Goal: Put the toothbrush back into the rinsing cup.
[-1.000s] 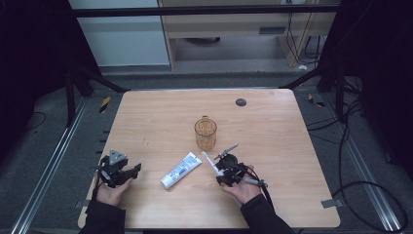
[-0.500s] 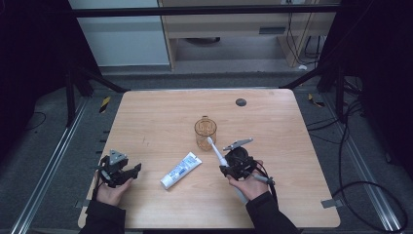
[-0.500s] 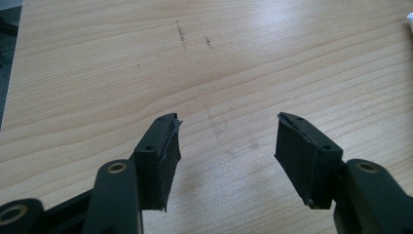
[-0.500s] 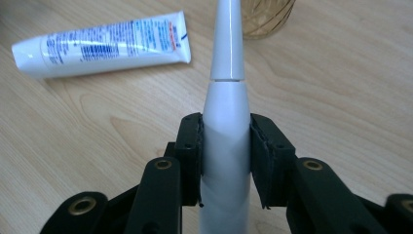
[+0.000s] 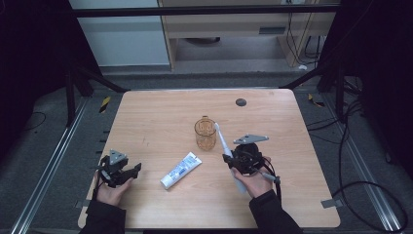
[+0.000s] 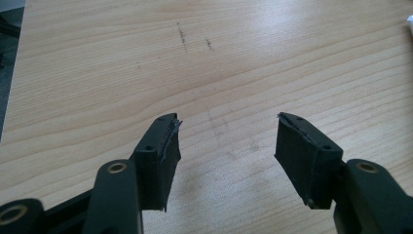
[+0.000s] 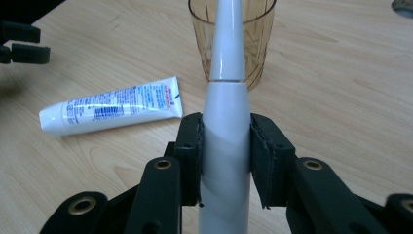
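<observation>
White electric toothbrush pinched in right gripper, head tilted toward amber transparent plastic cup. White toothpaste tube lies left. Left gripper jaws spread, nothing between.

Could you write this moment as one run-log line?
right gripper: shut on electric toothbrush, aimed at cup | left gripper: open | toothpaste tube: lying flat

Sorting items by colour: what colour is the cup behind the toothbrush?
The cup is see-through amber, clearest in the right gripper view, behind the white toothbrush.
</observation>
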